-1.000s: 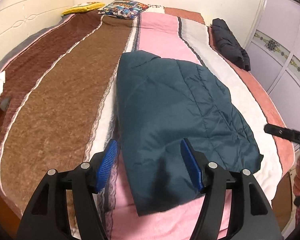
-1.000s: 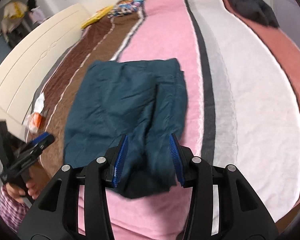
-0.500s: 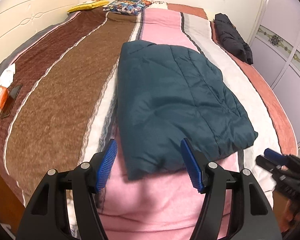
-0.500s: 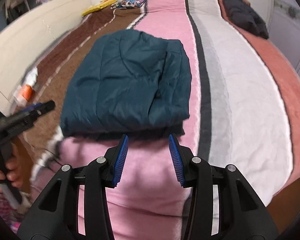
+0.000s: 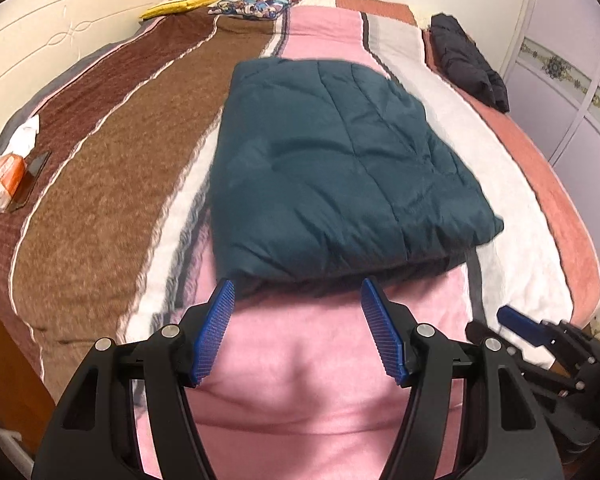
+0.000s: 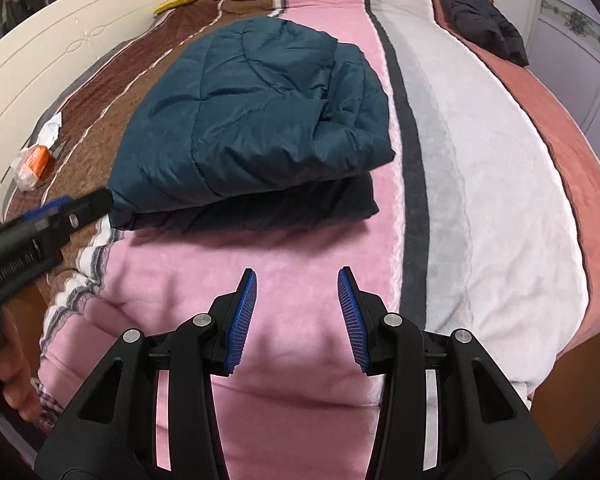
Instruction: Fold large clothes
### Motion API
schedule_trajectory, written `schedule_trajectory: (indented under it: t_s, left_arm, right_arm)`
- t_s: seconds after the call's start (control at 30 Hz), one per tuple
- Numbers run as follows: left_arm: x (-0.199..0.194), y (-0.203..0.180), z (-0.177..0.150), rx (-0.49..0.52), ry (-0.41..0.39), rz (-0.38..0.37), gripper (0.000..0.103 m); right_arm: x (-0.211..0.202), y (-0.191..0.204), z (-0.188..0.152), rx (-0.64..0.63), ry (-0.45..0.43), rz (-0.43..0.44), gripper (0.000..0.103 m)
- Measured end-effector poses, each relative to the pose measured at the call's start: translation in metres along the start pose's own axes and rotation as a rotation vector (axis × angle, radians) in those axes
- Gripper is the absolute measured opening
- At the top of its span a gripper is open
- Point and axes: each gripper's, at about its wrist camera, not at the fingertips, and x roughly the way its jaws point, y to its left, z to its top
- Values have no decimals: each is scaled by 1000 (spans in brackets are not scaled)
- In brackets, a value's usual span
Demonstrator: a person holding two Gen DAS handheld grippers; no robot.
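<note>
Both grippers (image 5: 296, 328) (image 6: 296, 312) gape near folded jacket (image 5: 332, 172).

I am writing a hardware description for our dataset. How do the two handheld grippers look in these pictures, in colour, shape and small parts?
The left gripper and the right gripper look alike: black plastic frames with triangular cut-outs, silver round screw heads at the joints, and two fingers faced with blue ribbed pads. No cables or markings show. At the edge of the right wrist view, a bare hand grips the left gripper's handle.

A striped-blanket bed (image 5: 112, 168) carries a folded teal puffer jacket (image 5: 332, 172) centrally, dark jacket (image 5: 468, 64) at one o'clock, pillows (image 5: 256, 0) at twelve.
</note>
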Motion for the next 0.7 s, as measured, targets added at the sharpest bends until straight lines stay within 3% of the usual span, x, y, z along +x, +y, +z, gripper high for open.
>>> schedule_trajectory:
  t_s: [0.7]
  left_arm:
    - [19,-20,-25,57,83,61,63]
  right_arm:
    - [27,-16,-17,72,118,10,43]
